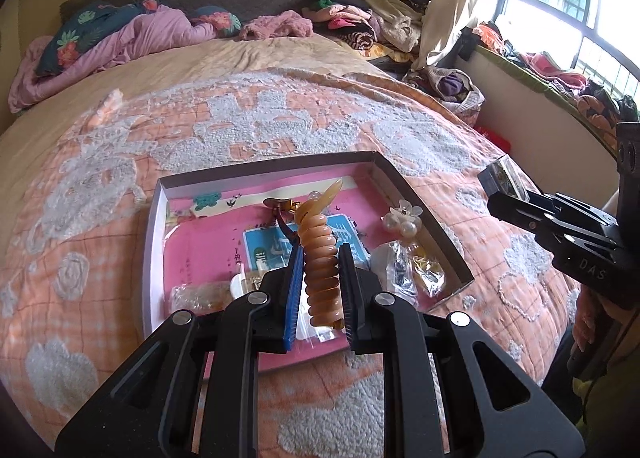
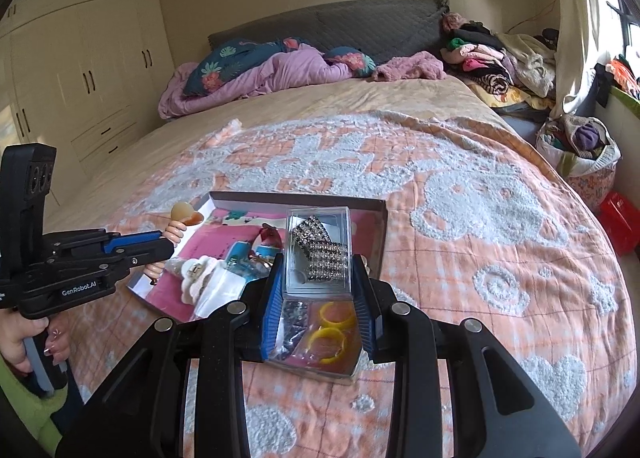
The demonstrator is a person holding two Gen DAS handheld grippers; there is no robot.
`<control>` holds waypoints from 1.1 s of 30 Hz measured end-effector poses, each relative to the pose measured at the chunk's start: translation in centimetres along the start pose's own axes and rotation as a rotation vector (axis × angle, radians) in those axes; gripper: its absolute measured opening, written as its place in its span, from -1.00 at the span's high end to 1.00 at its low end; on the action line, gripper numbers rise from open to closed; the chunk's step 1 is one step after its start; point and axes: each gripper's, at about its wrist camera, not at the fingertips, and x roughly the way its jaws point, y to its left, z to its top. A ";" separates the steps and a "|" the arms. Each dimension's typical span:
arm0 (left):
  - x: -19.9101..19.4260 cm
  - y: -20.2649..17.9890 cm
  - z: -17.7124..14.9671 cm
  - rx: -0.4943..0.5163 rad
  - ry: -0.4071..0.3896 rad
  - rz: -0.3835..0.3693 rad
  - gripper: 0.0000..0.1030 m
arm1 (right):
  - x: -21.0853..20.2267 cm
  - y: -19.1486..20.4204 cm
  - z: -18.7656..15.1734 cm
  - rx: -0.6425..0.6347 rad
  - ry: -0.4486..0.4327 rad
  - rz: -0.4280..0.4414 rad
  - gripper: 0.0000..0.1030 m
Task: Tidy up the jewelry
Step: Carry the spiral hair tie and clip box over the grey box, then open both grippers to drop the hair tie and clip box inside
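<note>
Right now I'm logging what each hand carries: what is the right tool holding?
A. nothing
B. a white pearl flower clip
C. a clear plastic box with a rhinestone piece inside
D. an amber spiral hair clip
C: the right tool is clamped on the clear plastic box with the rhinestone piece inside.

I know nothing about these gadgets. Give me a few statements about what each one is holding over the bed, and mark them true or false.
1. The left gripper holds an amber spiral hair clip. True.
2. The right gripper is empty. False: its fingers clamp a clear plastic box of sparkly jewelry.
3. The shallow tray lies on the bed's orange blanket. True.
4. The tray's floor is green. False: it is pink.
5. A white flower clip lies in the tray. True.
</note>
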 end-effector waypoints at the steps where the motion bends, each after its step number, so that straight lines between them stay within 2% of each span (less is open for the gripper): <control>1: 0.3 0.0 0.0 -0.002 0.004 -0.002 0.79 | 0.3 -0.1 0.0 0.004 0.004 0.000 0.41; 13: 4.0 -0.1 -1.1 0.005 0.072 0.002 0.79 | 5.5 -0.9 -2.5 0.019 0.132 -0.021 0.40; 21: 4.5 0.1 -1.3 -0.001 0.084 0.011 0.79 | 6.5 -1.1 -3.3 0.031 0.160 -0.025 0.37; 23: 4.5 0.1 -1.3 -0.001 0.082 0.011 0.79 | 6.2 -1.0 -3.2 0.032 0.154 -0.025 0.16; 27: 4.1 0.0 -1.3 -0.001 0.077 0.013 0.77 | 5.2 -0.8 -3.0 0.033 0.134 -0.020 0.07; 28: 3.8 0.0 -1.3 -0.002 0.075 0.014 0.76 | 4.8 -0.7 -2.9 0.034 0.126 -0.021 -0.02; 30: 3.5 -0.1 -1.3 -0.003 0.070 0.019 0.60 | 4.1 -0.6 -2.7 0.034 0.108 -0.016 -0.09; 33: 2.9 -0.1 -1.2 -0.006 0.062 0.023 0.54 | 3.0 -0.4 -2.2 0.035 0.083 -0.018 -0.21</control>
